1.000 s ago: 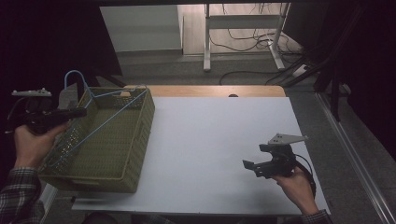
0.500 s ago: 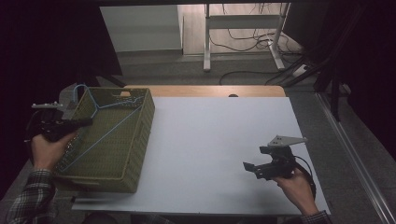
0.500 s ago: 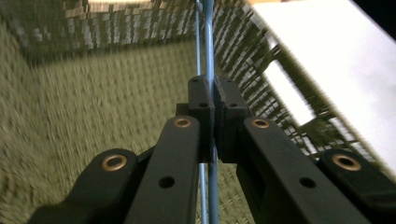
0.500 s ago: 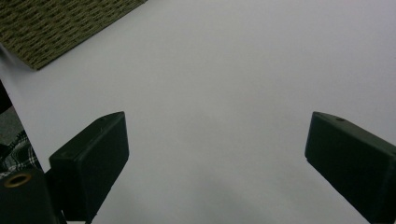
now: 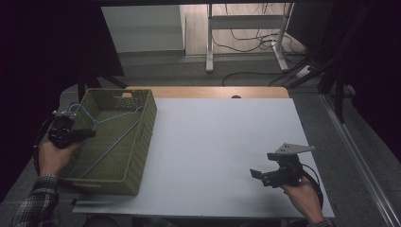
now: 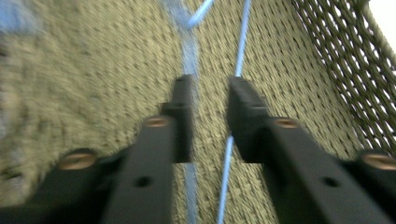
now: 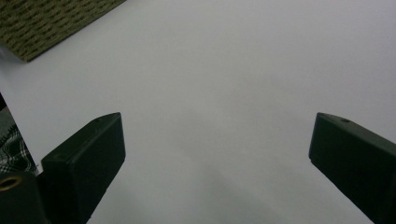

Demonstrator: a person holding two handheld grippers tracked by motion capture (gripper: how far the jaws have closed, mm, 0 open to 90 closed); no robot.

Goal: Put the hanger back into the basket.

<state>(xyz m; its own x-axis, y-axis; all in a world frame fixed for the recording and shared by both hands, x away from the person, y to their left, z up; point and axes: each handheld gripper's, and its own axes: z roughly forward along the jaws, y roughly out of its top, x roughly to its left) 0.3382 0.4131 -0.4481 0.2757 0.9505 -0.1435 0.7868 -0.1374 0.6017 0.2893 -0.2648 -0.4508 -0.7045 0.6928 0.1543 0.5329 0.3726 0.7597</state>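
The white worktop (image 5: 222,151) runs from the woven basket (image 5: 142,142) at its left edge across to the right edge, and most of that surface is bare, with wide room between the basket's right wall and the right tool (image 5: 265,176). The basket sits at the near left corner, its left wall at or just over the worktop's edge; a strip of bare wood shows along the far edge behind the white sheet. Past the right edge lies grey floor (image 5: 359,156).

Inside the basket lies a blue wire hanger (image 5: 111,144), its long bars slanting across the woven bottom and its hook end up near the far left corner. The left tool (image 5: 87,134) hangs over the basket's left side, pointing in across it. In the left gripper view the jaws stand partly apart and have just been opening; the hanger's thin bar (image 6: 239,56) passes below the gap between them, and a paler blue bar runs beside the left jaw. The pads press on nothing, so the hanger lies loose in the basket.

The right tool is held low over the near right part of the worktop, well apart from the basket. Its jaws stand wide open, with nothing but bare white surface between them.
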